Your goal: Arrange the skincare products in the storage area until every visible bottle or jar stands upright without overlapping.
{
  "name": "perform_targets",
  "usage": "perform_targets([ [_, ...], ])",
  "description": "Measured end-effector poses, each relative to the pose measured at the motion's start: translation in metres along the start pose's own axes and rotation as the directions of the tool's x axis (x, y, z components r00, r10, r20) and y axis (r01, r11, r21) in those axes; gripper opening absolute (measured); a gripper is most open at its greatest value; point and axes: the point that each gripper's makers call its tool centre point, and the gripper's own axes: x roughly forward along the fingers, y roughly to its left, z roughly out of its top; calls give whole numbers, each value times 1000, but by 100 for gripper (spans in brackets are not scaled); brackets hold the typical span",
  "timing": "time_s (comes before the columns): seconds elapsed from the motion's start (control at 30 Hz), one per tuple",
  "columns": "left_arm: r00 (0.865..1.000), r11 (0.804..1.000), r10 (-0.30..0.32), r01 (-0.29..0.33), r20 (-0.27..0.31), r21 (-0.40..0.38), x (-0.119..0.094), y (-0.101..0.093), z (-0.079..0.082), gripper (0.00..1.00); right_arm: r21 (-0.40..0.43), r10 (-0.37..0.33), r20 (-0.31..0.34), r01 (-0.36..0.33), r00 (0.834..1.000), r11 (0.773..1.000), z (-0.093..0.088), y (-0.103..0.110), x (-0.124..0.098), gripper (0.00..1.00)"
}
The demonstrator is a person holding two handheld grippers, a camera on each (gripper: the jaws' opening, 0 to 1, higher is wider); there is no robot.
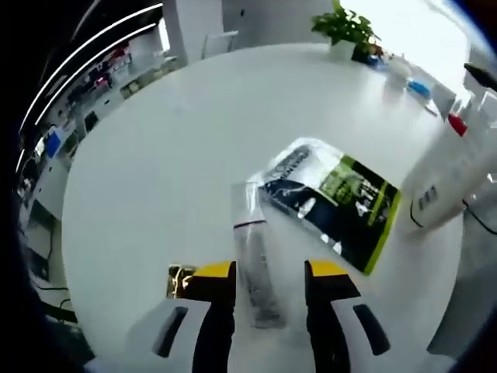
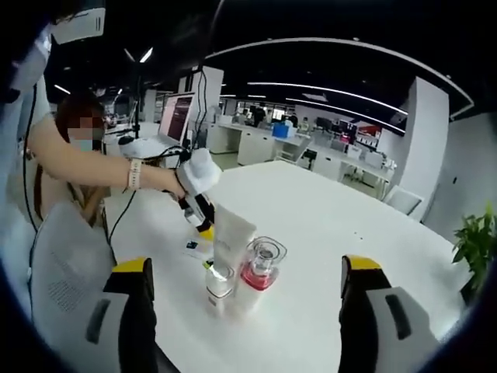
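A slim clear bottle (image 1: 256, 268) lies flat on the white round table (image 1: 171, 171), between the yellow-tipped jaws of my left gripper (image 1: 270, 272), which is open and not touching it. Just beyond it lies a dark blue and green sachet (image 1: 334, 203). A white tube (image 1: 454, 175) stands at the right edge with a red-topped bottle (image 1: 458, 124) behind it. In the right gripper view the white tube (image 2: 231, 231), a clear bottle with pink liquid (image 2: 260, 272) and a small clear bottle (image 2: 220, 284) stand upright, close together. My right gripper (image 2: 247, 268) is wide open in front of them.
A small gold item (image 1: 180, 280) lies left of the left jaw. A potted plant (image 1: 345, 27) and small items sit at the table's far edge. A person's hand holds the left gripper (image 2: 198, 203) behind the tube. Desks and monitors fill the office behind.
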Motion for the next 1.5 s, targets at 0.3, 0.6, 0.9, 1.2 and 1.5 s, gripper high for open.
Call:
perform_targets([
  [0.3,998,1000,-24,24,-61,12,10,0,-1,29,31,-37,-2,38,999,999,-7,-10,-8,100],
  [0.6,998,1000,-22,22,-64,-2,9,0,-2,22,52,-40,-11,41,999,998,-14,-8,-8,100],
  [0.9,998,999,-21,18,-55,-49,7,0,-2,16,25,-22,14,22,1000,999,-13,0,-6,100],
  [1.2,999,998,-31,33,31,-60,-10,-11,9,16,51,-21,33,20,999,998,-17,2,-8,99],
  [1.5,991,998,-53,55,125,-10,-45,-38,18,16,88,-6,57,1,998,996,-17,9,-6,96],
])
